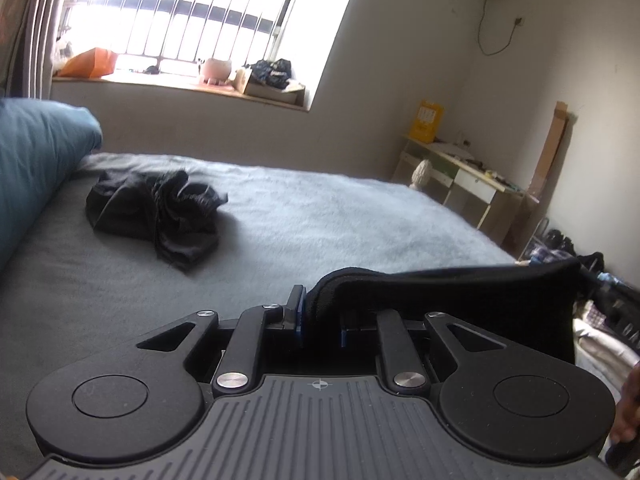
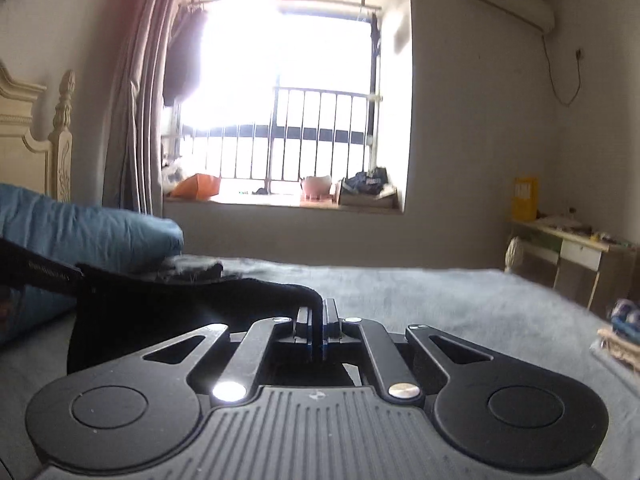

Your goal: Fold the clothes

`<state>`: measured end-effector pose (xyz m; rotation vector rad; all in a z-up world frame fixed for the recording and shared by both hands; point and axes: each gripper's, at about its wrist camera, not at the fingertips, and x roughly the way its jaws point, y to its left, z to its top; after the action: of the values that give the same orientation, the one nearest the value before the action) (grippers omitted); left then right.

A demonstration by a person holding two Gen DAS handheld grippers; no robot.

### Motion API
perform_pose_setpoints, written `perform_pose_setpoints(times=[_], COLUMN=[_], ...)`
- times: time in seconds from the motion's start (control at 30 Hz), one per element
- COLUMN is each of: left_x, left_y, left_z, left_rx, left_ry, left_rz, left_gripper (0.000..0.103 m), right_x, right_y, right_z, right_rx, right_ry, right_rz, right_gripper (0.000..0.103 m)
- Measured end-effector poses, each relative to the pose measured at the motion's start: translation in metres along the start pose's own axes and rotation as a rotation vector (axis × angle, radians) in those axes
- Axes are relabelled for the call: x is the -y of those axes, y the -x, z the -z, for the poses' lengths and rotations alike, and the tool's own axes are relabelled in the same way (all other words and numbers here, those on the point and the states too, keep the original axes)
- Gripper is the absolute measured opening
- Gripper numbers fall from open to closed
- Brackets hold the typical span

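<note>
Fabric, black, stretches between the two claws above the bed (image 1: 320, 220): this black garment (image 1: 460, 292) runs rightward from the left claw (image 1: 320, 322), whose pads pinch a thick edge of it; in the right wrist view the same garment (image 2: 180, 312) runs leftward from the right claw (image 2: 316, 328), pressed tight on a thin fold; a second, crumpled dark garment (image 1: 160, 212) lies well apart on the grey bedcover, near a blue pillow (image 1: 36, 160); beyond stand a barred window (image 2: 300, 100) and a cluttered bench (image 1: 464, 168) against the wall.
</note>
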<state>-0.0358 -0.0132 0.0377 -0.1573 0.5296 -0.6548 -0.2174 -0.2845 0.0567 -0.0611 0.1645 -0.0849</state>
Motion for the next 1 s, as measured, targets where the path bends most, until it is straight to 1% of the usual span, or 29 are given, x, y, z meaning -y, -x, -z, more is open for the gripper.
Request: perform_pose_setpoints(times=[0.17,0.27,0.33,0.47,0.63,0.7,0.77,0.8,0.87,0.9,0.93,1.0], left_x=[0.018,0.031,0.037,0.045,0.061,0.067,0.071,0.071,0.073,0.075,0.078,0.085], left_y=[0.018,0.026,0.029,0.038,0.055,0.059,0.06,0.06,0.056,0.051,0.045,0.034], left_z=[-0.016,-0.019,-0.02,-0.024,-0.036,-0.04,-0.041,-0.039,-0.031,-0.025,-0.017,0.0], left_rx=[0.053,0.072,0.074,0.077,0.102,0.094,0.067,0.055,0.02,-0.009,-0.048,-0.102], left_ry=[-0.004,-0.027,-0.027,0.0,-0.034,-0.034,-0.011,0.009,0.039,0.043,0.044,0.039], left_rz=[0.053,0.075,0.091,0.138,0.187,0.217,0.251,0.272,0.317,0.344,0.362,0.377], left_gripper=[0.021,0.022,0.022,0.022,0.022,0.023,0.035,0.045,0.048,0.055,0.058,0.058], right_x=[0.003,0.003,0.004,0.014,0.021,0.023,0.027,0.029,0.031,0.031,0.031,0.03], right_y=[0.031,0.048,0.059,0.074,0.1,0.108,0.114,0.117,0.121,0.123,0.125,0.128], right_z=[-0.058,-0.079,-0.086,-0.093,-0.105,-0.11,-0.114,-0.116,-0.117,-0.117,-0.115,-0.111], right_rx=[0.19,0.265,0.289,0.308,0.365,0.385,0.397,0.403,0.406,0.405,0.401,0.387], right_ry=[0.046,0.085,0.108,0.101,0.098,0.1,0.08,0.07,0.059,0.06,0.066,0.079], right_rz=[-0.018,-0.022,-0.012,0.013,0.036,0.043,0.041,0.038,0.031,0.027,0.025,0.025], right_gripper=[0.004,0.004,0.004,0.004,0.004,0.004,0.004,0.004,0.004,0.004,0.004,0.004])
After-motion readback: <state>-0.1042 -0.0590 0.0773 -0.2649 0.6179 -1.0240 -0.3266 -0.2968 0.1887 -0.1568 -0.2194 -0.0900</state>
